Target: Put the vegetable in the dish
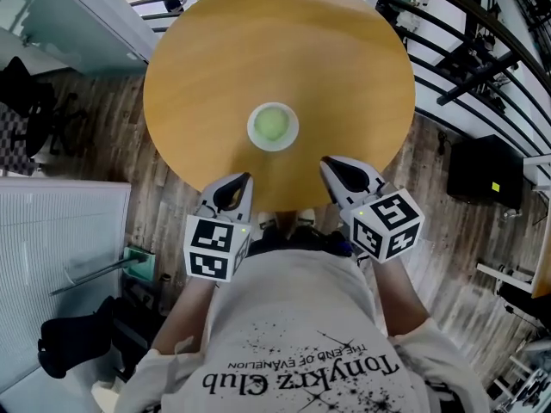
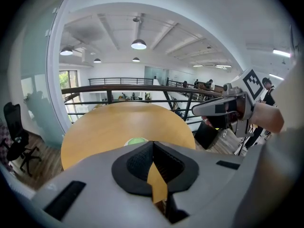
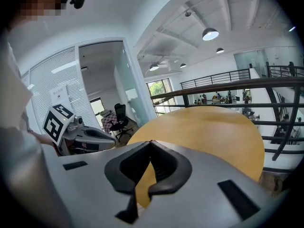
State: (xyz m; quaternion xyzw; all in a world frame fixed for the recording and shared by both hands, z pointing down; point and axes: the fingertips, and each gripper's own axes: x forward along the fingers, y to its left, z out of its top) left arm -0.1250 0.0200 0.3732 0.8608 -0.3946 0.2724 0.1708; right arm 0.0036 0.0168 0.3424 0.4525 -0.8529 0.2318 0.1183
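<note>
A small white dish [image 1: 273,126] sits near the middle of the round wooden table [image 1: 344,67], and a pale green vegetable [image 1: 272,124] lies in it. Both grippers hang at the table's near edge, close to the person's body. My left gripper [image 1: 244,180] is shut with nothing between its jaws, below and left of the dish. My right gripper [image 1: 331,163] is also shut and empty, below and right of the dish. In the left gripper view the dish [image 2: 137,140] peeks over the shut jaws of the left gripper [image 2: 153,143]. In the right gripper view the right gripper [image 3: 151,142] hides the dish.
A dark metal railing [image 1: 448,50] curves round the far and right side of the table. A black office chair [image 1: 21,101] stands at the left, and a black box [image 1: 486,172] at the right on the wooden floor.
</note>
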